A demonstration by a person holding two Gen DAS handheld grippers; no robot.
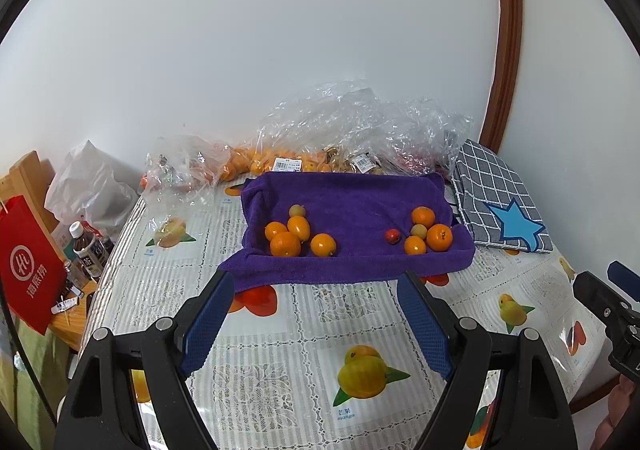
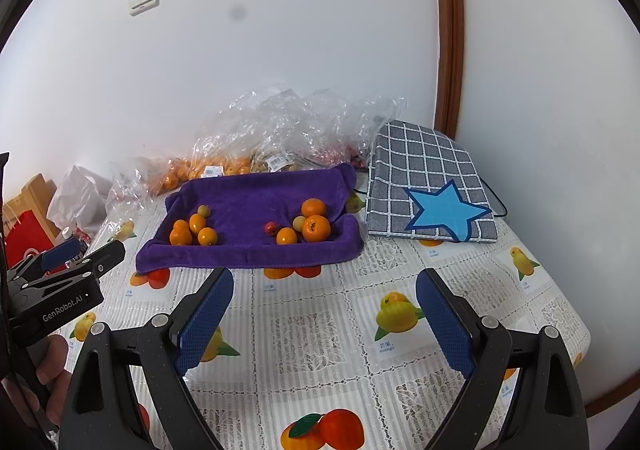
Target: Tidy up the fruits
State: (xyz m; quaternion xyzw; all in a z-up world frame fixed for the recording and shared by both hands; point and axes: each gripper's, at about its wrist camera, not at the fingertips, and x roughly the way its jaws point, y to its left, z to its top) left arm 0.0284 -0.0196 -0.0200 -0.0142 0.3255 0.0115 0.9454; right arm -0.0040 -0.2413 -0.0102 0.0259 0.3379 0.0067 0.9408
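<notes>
A purple towel [image 1: 348, 202] [image 2: 256, 202] lies on the table with two groups of fruit. The left group [image 1: 296, 234] [image 2: 194, 230] has several orange fruits and one small pale fruit. The right group [image 1: 428, 230] [image 2: 308, 224] has orange fruits, a pale one and a small red fruit [image 1: 392, 236] [image 2: 270, 228]. My left gripper [image 1: 316, 314] is open and empty, short of the towel's near edge. My right gripper [image 2: 324, 314] is open and empty, also short of the towel. Each gripper shows at the edge of the other's view, the right [image 1: 608, 302], the left [image 2: 76, 262].
Clear plastic bags [image 1: 352, 130] [image 2: 288, 130] with more fruit lie behind the towel against the wall. A grey checked cushion with a blue star [image 1: 500, 202] [image 2: 432, 190] lies at the right. Left of the table stand bottles [image 1: 86, 246], a red bag [image 1: 28, 262] and a white bag.
</notes>
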